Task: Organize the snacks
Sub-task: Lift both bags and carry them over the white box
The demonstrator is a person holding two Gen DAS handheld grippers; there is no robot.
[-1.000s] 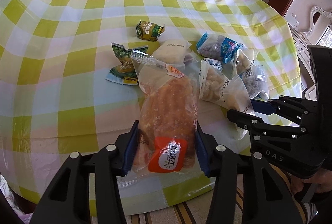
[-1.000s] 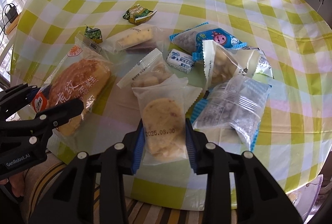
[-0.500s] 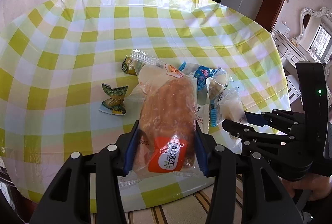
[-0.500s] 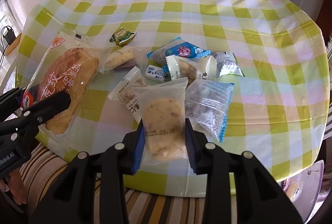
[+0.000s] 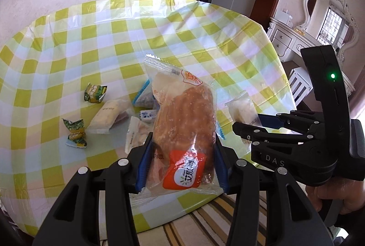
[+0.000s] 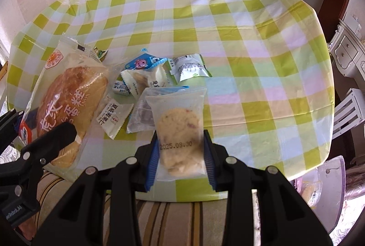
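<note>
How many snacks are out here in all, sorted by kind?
Large clear bag of golden bread, in the left gripper: 1
Clear packet with a round pale cookie, in the right gripper: 1
Green twisted sweets: 2
Small blue-and-white sweet: 1
Other flat packets on the checked tablecloth: 6
Total: 11

Glossy plastic tablecloth (image 6: pixel 228 45); clear shiny bread wrapper (image 5: pixel 182 109); frosted cookie packet (image 6: pixel 179 132)
</note>
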